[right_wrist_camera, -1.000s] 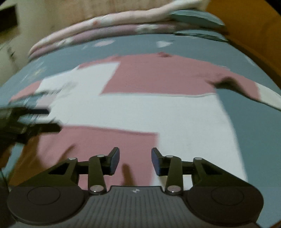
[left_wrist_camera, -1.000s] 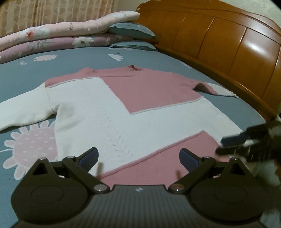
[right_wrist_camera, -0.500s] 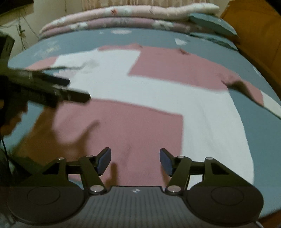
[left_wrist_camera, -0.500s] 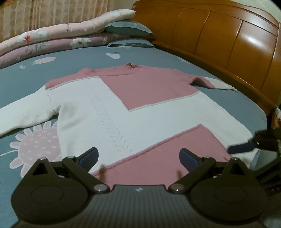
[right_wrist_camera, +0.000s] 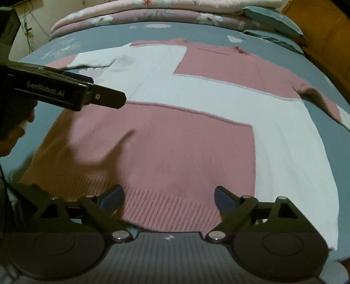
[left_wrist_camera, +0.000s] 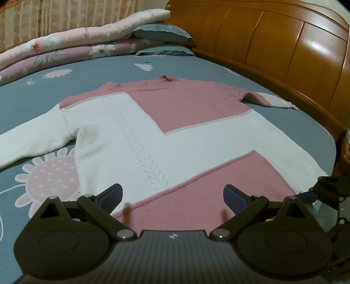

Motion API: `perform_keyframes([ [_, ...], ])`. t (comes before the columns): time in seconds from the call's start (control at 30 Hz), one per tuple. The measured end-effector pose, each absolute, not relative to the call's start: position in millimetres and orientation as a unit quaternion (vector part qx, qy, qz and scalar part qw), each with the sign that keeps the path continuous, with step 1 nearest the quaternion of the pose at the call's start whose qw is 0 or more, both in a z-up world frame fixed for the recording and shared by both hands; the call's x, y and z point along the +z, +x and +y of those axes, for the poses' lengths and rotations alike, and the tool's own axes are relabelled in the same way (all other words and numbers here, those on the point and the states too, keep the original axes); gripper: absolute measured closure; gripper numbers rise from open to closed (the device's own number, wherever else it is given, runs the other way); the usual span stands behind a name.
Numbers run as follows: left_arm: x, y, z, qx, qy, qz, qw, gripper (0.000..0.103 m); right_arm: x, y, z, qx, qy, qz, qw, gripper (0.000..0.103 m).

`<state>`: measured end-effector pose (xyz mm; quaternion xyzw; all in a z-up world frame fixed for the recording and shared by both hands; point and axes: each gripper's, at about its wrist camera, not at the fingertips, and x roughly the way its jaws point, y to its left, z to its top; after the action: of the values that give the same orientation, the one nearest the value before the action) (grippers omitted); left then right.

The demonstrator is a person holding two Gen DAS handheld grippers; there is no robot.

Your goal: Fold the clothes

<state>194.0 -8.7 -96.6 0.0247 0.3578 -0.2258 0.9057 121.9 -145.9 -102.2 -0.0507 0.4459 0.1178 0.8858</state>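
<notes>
Pink-white sweater point(right_wrist_camera: 196, 113) flat on bed point(left_wrist_camera: 196, 72). Right gripper point(right_wrist_camera: 168, 196) just opened wide over hem, empty; left gripper point(left_wrist_camera: 172, 196) wide, empty. Risk: pinching only top layer, fold bunches.

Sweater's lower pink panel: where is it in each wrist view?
Left wrist: lower pink panel sits bottom centre-right, just beyond the open left gripper.
Right wrist: panel fills the centre, above the open right gripper, whose jaws have just been opening.
Shared landmark: teal pillows.
</notes>
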Motion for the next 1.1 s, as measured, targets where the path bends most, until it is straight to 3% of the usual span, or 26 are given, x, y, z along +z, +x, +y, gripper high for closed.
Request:
perform_keyframes([
  [0.5,-100,196,-8,-0.223,0.026,0.360,0.906,0.005,-70,152,-144,0.088,-0.080,0.400,0.909,0.010],
  [1.1,-107,200,-8,-0.217,0.032,0.370,0.903,0.005,-84,188,-148,0.070,-0.075,0.411,0.906,0.008],
])
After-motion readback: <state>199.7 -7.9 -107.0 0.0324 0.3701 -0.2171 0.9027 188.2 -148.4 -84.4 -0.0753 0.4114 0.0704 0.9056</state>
